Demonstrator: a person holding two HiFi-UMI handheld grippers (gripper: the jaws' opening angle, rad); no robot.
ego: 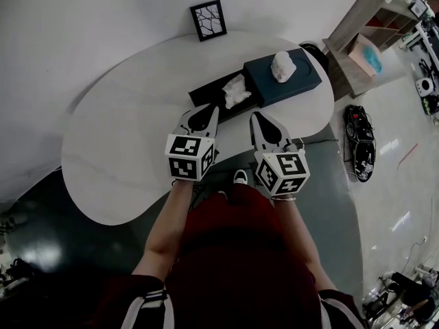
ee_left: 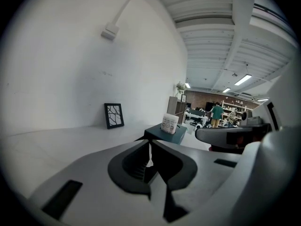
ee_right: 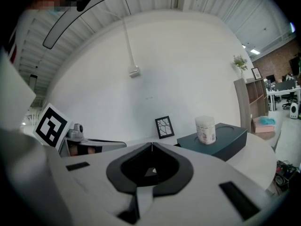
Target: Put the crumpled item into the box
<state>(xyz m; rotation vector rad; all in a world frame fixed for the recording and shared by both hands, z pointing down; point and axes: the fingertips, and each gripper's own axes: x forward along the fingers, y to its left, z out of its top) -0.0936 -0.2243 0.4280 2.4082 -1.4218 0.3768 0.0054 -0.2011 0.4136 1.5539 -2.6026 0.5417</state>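
A crumpled white item (ego: 235,91) lies on a black flat tray (ego: 206,96) on the white table (ego: 116,149). The tray butts against a dark teal box (ego: 298,84) (ee_left: 162,134) (ee_right: 228,136), and a white cylindrical container (ego: 282,66) (ee_left: 170,123) (ee_right: 205,129) stands on the box's top. My left gripper (ego: 208,110) (ee_left: 150,143) is shut and empty, just short of the tray at the table's near edge. My right gripper (ego: 256,115) (ee_right: 151,145) is shut and empty beside it, near the box's front. The crumpled item is hidden in both gripper views.
A small framed picture (ego: 208,20) (ee_left: 114,115) (ee_right: 164,126) leans on the wall at the table's back. A wooden shelf unit (ego: 367,33) stands to the right. A black device (ego: 360,142) lies on the floor right of the table. The person's legs are below the grippers.
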